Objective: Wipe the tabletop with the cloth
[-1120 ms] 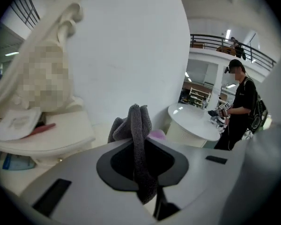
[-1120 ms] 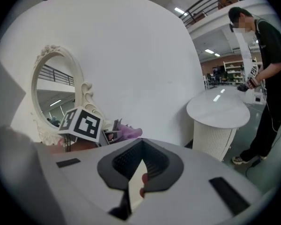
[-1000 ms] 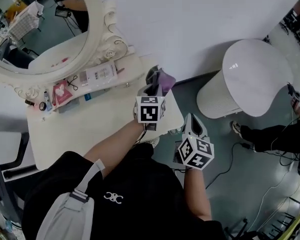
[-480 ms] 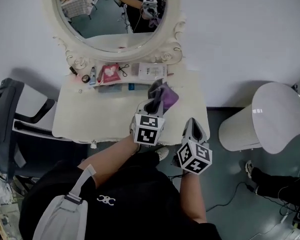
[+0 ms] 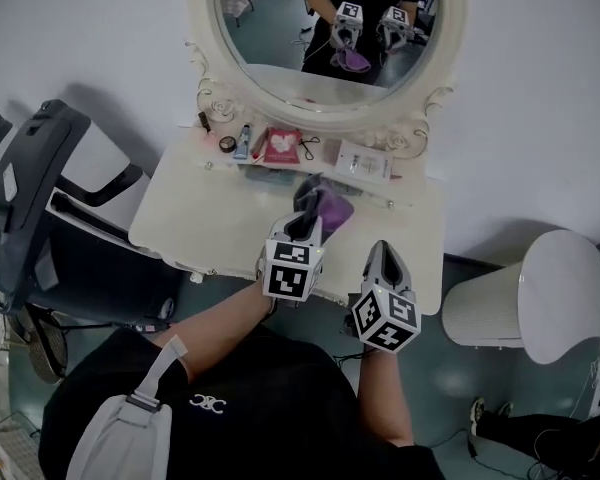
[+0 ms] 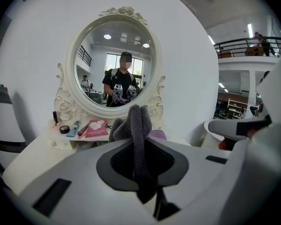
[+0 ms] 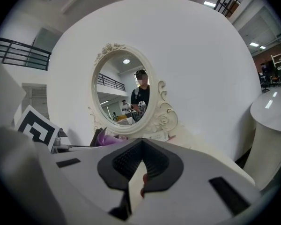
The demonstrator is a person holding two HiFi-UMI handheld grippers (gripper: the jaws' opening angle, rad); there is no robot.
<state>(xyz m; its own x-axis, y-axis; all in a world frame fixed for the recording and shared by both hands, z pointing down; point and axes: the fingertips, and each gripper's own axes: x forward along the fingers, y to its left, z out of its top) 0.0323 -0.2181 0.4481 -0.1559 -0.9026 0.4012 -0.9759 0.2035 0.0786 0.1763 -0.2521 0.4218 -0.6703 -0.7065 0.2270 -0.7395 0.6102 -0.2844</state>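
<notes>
The cream dressing table (image 5: 195,218) stands against the white wall. My left gripper (image 5: 305,218) hangs over the table's middle, shut on a grey and purple cloth (image 5: 325,205) that bunches out past the jaws. In the left gripper view the grey cloth (image 6: 136,125) stands up between the shut jaws of the left gripper (image 6: 139,146), with a purple fold behind it. My right gripper (image 5: 383,251) is just to the right, over the table's front right part. It is shut with nothing in it, as the right gripper view shows (image 7: 140,149).
An oval mirror (image 5: 325,28) rises at the table's back. Below it lie a small jar (image 5: 226,144), a tube (image 5: 242,140), a pink booklet (image 5: 281,145) and a white box (image 5: 363,160). A grey chair (image 5: 50,198) stands at left, a white round bin (image 5: 550,303) at right.
The head view has swung, so the table and whole mirror now sit in the middle and the bin at far right. Both grippers keep their pose, the left still holding the cloth.
</notes>
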